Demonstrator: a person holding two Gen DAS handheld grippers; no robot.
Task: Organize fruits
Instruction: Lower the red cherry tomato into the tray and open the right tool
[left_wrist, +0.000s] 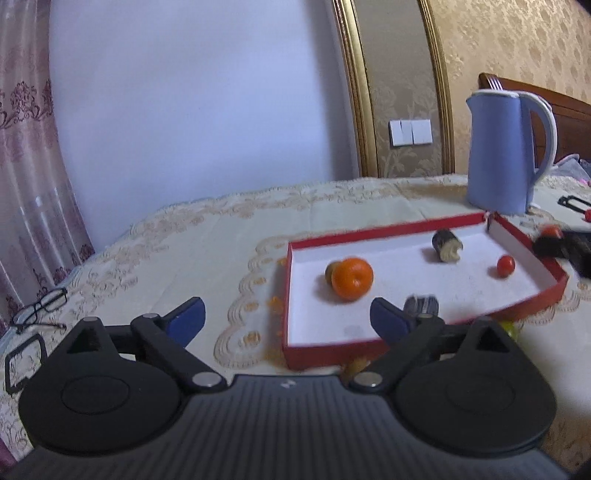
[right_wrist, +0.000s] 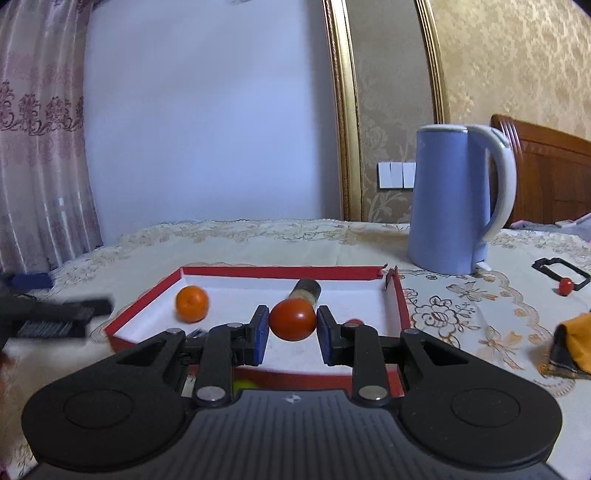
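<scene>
- Lace-clothed worktop (right_wrist: 258, 243), blue kettle (right_wrist: 450, 199) behind.
- Red tray (right_wrist: 280, 272) holding orange (right_wrist: 191, 303), dark cylinder (right_wrist: 306, 291).
- Right hand-held gripper (right_wrist: 292, 330) pinching red tomato (right_wrist: 292, 319) above tray.
- Left hand-held gripper (left_wrist: 288, 317) spread wide, holding nothing.

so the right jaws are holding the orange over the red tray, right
Not quite: the right gripper holds a red tomato, not the orange, which lies in the red tray. The right wrist view shows it.
</scene>
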